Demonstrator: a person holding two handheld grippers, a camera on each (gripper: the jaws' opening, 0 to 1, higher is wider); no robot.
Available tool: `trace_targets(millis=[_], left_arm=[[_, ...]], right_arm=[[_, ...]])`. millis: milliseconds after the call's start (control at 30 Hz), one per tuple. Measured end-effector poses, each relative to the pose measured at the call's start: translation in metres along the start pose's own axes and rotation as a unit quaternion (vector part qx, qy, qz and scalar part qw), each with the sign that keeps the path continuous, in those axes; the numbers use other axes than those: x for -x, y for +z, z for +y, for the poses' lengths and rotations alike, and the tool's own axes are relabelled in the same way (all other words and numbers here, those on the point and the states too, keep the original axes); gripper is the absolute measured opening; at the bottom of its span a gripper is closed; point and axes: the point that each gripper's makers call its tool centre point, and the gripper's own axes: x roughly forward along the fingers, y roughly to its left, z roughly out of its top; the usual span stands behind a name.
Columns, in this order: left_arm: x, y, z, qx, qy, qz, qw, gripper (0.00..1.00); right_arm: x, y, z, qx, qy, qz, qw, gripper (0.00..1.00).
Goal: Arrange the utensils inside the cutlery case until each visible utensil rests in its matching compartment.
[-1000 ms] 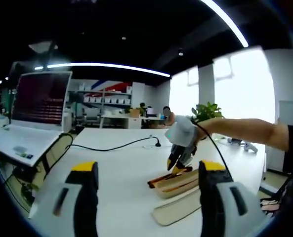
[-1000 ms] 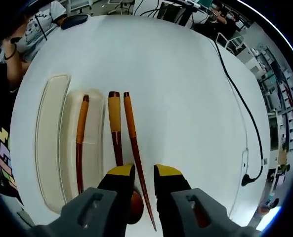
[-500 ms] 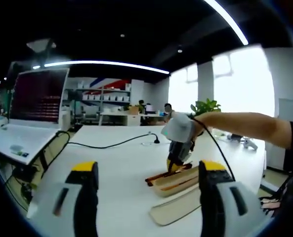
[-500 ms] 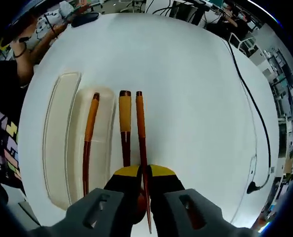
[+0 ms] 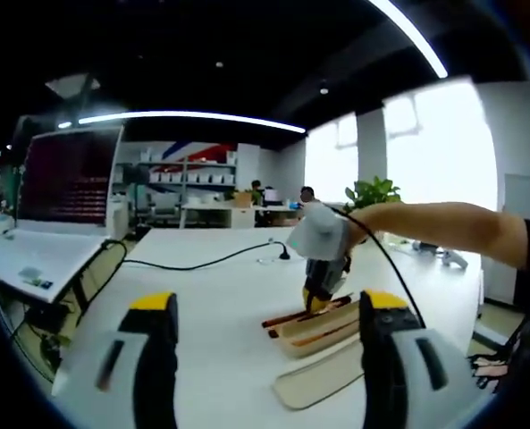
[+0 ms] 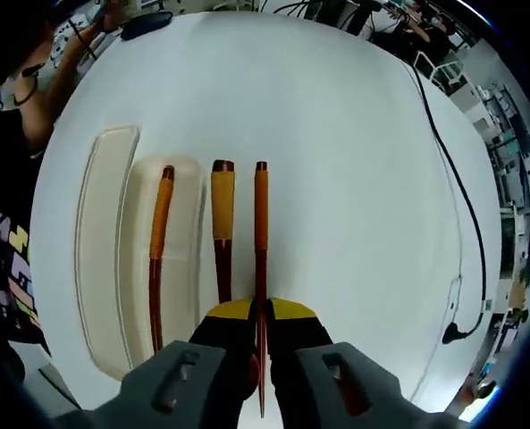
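In the right gripper view, my right gripper (image 6: 259, 309) is shut on a brown chopstick with an orange upper half (image 6: 261, 214), gripping it near the thin end. The stick points straight ahead over the white table. Just left of it lies a spoon with an orange handle (image 6: 222, 210), by the right rim of the cream cutlery case (image 6: 186, 268). A second chopstick (image 6: 160, 241) rests inside the case. In the left gripper view, my left gripper (image 5: 266, 304) stands open and holds nothing. Beyond it the right gripper (image 5: 323, 273) hovers over the case (image 5: 323, 332).
The case's flat cream lid (image 6: 99, 241) lies on the table to the left of the case, and shows in the left gripper view as lid (image 5: 323, 380). A black cable (image 6: 461, 206) runs along the table's right side. A laptop (image 5: 72, 179) stands on the left.
My right gripper's jaws have closed on the chopstick, which has swung from a slant to straight in line with the jaws. The left gripper has stayed open and hardly moved.
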Motion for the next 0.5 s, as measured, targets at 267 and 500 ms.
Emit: trace_targets(millis=[267,500], left_arm=[[0.005,0.005,-0.004,-0.007,-0.007,-0.006,0.9999,0.88],[0.009,0.006,0.007,-0.002,0.007,-0.009,0.9999,0.88]], right_arm=[[0.001,-0.001,0.001,0.006,-0.006,0.019,0.9998,0.02],[0.001,-0.003,-0.001,-0.001,-0.009,0.022,0.9997,0.02]])
